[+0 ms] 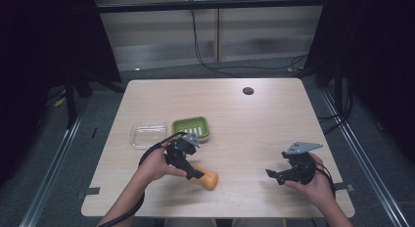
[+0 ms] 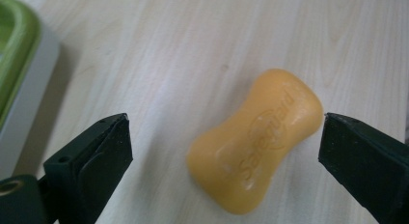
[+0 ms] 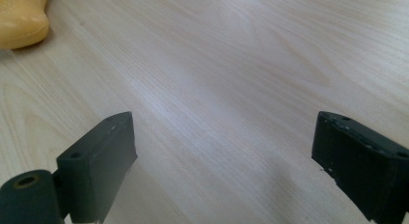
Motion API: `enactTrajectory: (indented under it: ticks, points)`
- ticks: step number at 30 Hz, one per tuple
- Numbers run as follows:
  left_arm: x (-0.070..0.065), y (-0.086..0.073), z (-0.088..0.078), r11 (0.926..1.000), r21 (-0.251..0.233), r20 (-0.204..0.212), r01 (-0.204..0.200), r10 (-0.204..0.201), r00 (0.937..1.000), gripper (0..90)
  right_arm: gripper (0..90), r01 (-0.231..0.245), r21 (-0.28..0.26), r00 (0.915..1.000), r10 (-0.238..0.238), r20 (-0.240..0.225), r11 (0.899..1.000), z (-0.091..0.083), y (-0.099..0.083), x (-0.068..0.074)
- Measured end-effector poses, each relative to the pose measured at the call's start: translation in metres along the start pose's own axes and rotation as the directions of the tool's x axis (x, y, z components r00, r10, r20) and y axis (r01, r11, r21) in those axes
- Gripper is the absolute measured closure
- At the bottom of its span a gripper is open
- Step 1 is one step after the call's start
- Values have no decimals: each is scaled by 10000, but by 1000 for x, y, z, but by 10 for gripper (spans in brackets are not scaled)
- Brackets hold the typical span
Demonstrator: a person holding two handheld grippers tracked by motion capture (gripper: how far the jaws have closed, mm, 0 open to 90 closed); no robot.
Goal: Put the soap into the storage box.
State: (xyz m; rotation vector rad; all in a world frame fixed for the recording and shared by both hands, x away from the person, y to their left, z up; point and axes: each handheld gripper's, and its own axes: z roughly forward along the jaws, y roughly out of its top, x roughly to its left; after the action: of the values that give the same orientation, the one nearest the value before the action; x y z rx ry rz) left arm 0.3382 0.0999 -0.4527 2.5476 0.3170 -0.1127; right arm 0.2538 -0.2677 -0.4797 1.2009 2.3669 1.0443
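Wooden surface (image 1: 274,119): soap bar (image 2: 255,139) bracketed by left gripper (image 2: 224,147), jaws wide open, nothing held.
Likely pre-grasp; closing on the bar is needed next. Right gripper (image 3: 224,151) open, empty, well apart.

both grippers are black. the left gripper (image 1: 195,173) trails a black cable (image 1: 149,152) and has a pale plate on top; the right gripper (image 1: 272,175) carries a grey three-cornered plate (image 1: 303,147). each jaw is a blocky black pad with small round holes. forearms are bare, no sleeves.
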Motion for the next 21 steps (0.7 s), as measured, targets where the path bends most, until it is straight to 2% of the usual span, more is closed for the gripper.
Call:
enactTrajectory:
  ticks: [1,2,3,4,5,7,11,12,14,15,19,21]
  points:
    - [-5,3,4,9988,229,11,-422,422,9991,49,79,-53,-12,10000,53,42,10000,-1,0,0]
    - [-7,5,5,9927,571,36,-1063,1063,9943,53,79,-49,-8,10000,49,39,10000,-1,0,0]
    - [-7,5,5,9927,571,36,-1063,1063,9943,57,79,-49,-8,10000,49,39,10000,-1,0,0]
    - [-10,6,8,9904,629,-111,-1227,1237,9923,57,79,-43,-14,10000,43,10,10000,-1,0,0]
    - [-14,8,11,9850,737,-159,-1563,1579,9873,57,79,-35,-2,10000,35,5,10000,-1,0,1]
    - [-15,9,12,9828,747,4,-1689,1693,9856,70,79,-64,20,10000,64,76,10000,-2,-1,1]
    - [-15,10,16,9786,978,39,-1808,1813,9834,84,79,-18,-14,10000,18,25,10000,-2,-1,1]
    - [-14,10,16,9751,1159,244,-1891,1876,9820,84,79,-26,8,10000,26,45,10000,-2,-1,1]
    - [-16,10,20,9724,1313,261,-1928,1910,9812,99,79,-33,-3,10000,33,42,10000,-2,-2,1]
    - [-15,10,21,9665,1523,346,-2067,2038,9784,99,79,-27,1,10000,27,48,10000,-2,-2,1]
    - [-18,10,27,9572,1804,485,-2265,2213,9740,130,79,-51,30,10000,51,81,10000,-2,-2,1]
    - [-18,11,28,9563,1837,426,-2273,2233,9738,145,79,-51,16,10000,51,51,10000,-2,-2,1]
